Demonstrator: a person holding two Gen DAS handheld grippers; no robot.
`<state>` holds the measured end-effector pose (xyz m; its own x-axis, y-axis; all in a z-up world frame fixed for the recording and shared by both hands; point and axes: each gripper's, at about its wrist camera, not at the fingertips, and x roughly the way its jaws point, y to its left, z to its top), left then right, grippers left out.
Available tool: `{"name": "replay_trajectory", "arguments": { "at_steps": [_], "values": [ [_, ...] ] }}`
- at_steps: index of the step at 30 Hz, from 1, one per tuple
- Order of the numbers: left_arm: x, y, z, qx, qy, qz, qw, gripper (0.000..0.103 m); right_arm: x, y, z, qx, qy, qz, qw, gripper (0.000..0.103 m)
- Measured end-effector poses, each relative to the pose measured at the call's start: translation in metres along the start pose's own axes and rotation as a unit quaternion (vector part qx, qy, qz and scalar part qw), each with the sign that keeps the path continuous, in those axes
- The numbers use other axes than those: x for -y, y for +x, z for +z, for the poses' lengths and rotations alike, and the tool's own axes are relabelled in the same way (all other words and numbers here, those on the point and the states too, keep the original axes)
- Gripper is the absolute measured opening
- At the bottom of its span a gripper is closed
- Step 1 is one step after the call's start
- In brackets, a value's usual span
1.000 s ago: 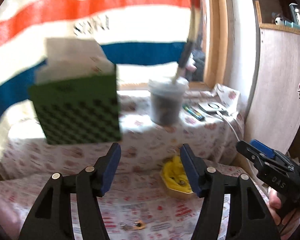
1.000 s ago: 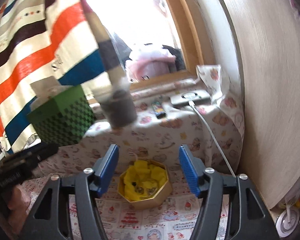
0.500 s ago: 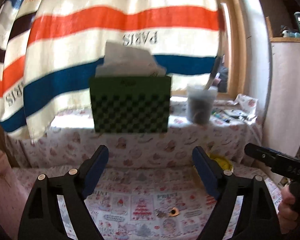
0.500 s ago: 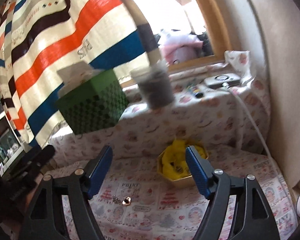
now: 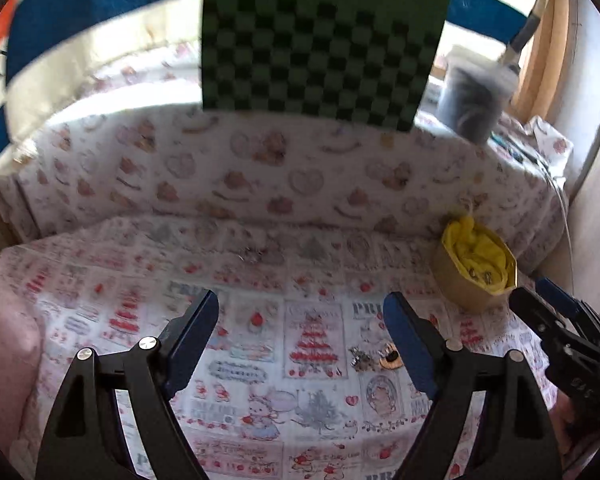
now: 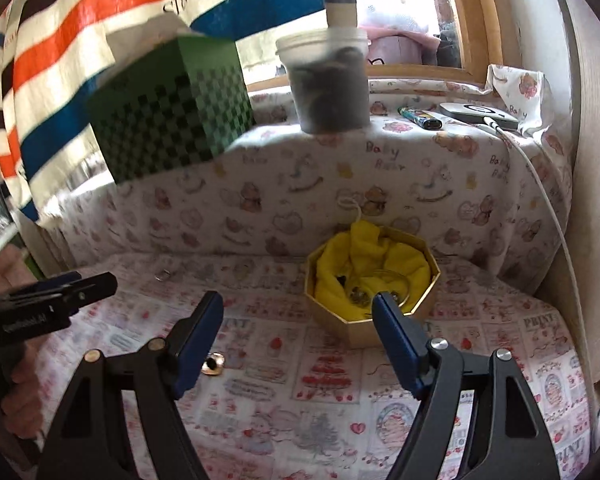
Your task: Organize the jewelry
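A gold octagonal box (image 6: pixel 380 322) lined with yellow cloth holds several small jewelry pieces; it shows at the right in the left wrist view (image 5: pixel 464 288). A gold earring (image 5: pixel 390 358) and a silvery piece (image 5: pixel 360 358) lie on the patterned cloth just left of my left gripper's right finger. The earring also shows by my right gripper's left finger (image 6: pixel 213 363). A small ring (image 6: pixel 162 275) lies farther back. My left gripper (image 5: pixel 300 332) is open and empty above the cloth. My right gripper (image 6: pixel 298 332) is open and empty, in front of the box.
A raised ledge behind carries a green checkered box (image 5: pixel 320 40), a plastic tub (image 6: pixel 328 80), a lighter (image 6: pixel 420 117) and a charger puck with white cable (image 6: pixel 480 114). A striped cloth (image 6: pixel 80 40) hangs behind. A wooden panel (image 6: pixel 596 160) stands on the right.
Both grippers have tilted down and moved closer to the cloth. The earring and silvery piece now sit nearer my left gripper's right finger. Both stay open.
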<state>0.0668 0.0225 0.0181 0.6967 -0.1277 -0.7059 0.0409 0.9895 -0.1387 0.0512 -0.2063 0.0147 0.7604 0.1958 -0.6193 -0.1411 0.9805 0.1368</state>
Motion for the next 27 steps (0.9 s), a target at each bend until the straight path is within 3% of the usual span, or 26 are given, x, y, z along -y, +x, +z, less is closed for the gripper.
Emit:
{"name": "replay_trajectory", "arguments": {
  "at_steps": [6,12,14,20,27],
  "values": [
    [0.002,0.024,-0.008,-0.059,-0.005,-0.030,0.9978,0.069,0.006,0.029,-0.010,-0.059,0.012,0.013,0.998,0.076],
    [0.013,0.034,-0.011,-0.056,0.032,-0.013,0.9978,0.053,0.007,0.037,-0.014,-0.075,0.009,0.003,0.997,0.076],
    [0.014,0.038,-0.013,-0.063,0.039,-0.023,0.9970,0.050,0.008,0.037,-0.014,-0.076,0.010,0.001,0.997,0.076],
    [0.031,0.047,-0.022,-0.074,0.079,-0.028,0.9937,0.050,0.008,0.044,-0.017,-0.090,0.013,-0.007,0.996,0.076],
    [0.039,0.058,-0.029,-0.098,0.085,-0.052,0.9902,0.050,0.009,0.046,-0.017,-0.092,0.012,-0.011,0.996,0.076]
  ]
}}
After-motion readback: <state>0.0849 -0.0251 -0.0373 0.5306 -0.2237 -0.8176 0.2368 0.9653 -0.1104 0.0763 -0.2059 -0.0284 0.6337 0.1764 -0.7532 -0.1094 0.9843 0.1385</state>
